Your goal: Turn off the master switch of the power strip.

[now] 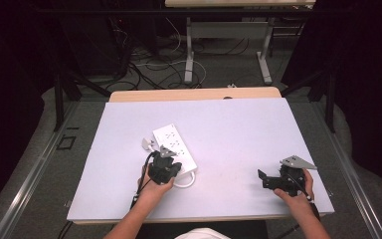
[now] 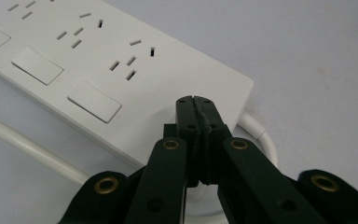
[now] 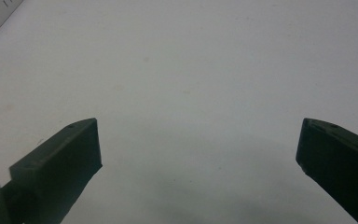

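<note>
A person's left gripper [image 2: 196,100], jaws pressed together on nothing, hovers at the near end of the white power strip [image 1: 175,147] mid-table; the right gripper [image 1: 264,179] waits wide open near the table's right edge. Next, likely, pressing a switch [image 2: 94,101]

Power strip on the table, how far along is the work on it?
Nothing looks done yet. The power strip lies flat on the table with empty sockets, its cord looped beside it. In hand: the left gripper, shut and holding nothing, sits at the strip's cord end. The right gripper waits open over bare table. Whatever handling follows is still ahead.
</note>
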Demonstrator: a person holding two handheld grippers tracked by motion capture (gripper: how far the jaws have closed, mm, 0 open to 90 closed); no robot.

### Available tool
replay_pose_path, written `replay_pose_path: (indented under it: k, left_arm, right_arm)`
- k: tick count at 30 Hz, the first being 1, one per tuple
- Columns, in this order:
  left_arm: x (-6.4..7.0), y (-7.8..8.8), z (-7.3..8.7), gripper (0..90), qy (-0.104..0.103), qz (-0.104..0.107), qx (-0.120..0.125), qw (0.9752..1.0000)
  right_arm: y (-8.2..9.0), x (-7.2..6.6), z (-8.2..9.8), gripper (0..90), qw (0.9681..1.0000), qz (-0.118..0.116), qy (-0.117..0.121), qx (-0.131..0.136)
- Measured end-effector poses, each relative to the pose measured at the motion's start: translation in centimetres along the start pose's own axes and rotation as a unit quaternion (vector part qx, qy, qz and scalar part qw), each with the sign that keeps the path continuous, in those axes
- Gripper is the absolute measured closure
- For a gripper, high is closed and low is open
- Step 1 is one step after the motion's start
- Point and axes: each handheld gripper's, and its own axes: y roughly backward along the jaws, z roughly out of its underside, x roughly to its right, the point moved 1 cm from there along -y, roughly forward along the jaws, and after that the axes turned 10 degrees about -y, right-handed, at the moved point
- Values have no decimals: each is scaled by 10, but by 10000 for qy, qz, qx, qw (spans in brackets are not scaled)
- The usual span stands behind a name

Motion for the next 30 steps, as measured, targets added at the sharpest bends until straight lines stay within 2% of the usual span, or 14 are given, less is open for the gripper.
replay_pose_path:
  k: [13, 18, 22, 24, 26, 30]
  left_arm:
    - [-1, 0, 0, 898, 95, 55, -4, 9999]
    - [-3, 2, 0, 864, 188, 83, 30, 9998]
    - [-3, 3, 1, 842, 180, 96, 41, 9998]
    - [-3, 5, 1, 835, 206, 96, 37, 9997]
    - [-2, 6, 1, 819, 301, 111, 53, 9995]
    - [-4, 8, 1, 784, 308, 114, 103, 9994]
  right_arm:
    - [1, 1, 0, 0, 10000, -2, -28, 33]
    - [0, 1, -1, 0, 10000, -1, 4, 44]
    - [1, 1, 0, 0, 10000, -1, -54, 16]
    - [0, 1, -1, 0, 10000, -20, -6, 40]
    - [0, 0, -1, 0, 10000, 11, -15, 89]
    - [0, -1, 0, 0, 10000, -6, -5, 67]
